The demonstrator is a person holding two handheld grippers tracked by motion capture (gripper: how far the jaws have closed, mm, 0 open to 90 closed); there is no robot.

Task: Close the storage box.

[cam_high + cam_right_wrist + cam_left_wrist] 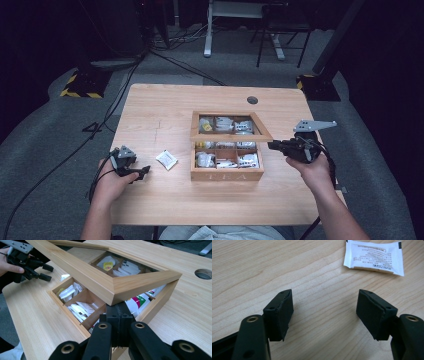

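Note:
A wooden tea box stands at the table's middle right, its compartments holding several tea bags. Its framed lid is raised part way. My right gripper is shut, its tips under the lid's front right corner, which rests on them. A white sachet lies flat on the table left of the box. My left gripper is open just above the wood, short of the sachet, with nothing between its pads. It also shows far off in the right gripper view.
A round cable hole sits near the table's far edge. Bare wood lies to the left and front of the box. Beyond the table, cables, stands and chair legs occupy the grey floor.

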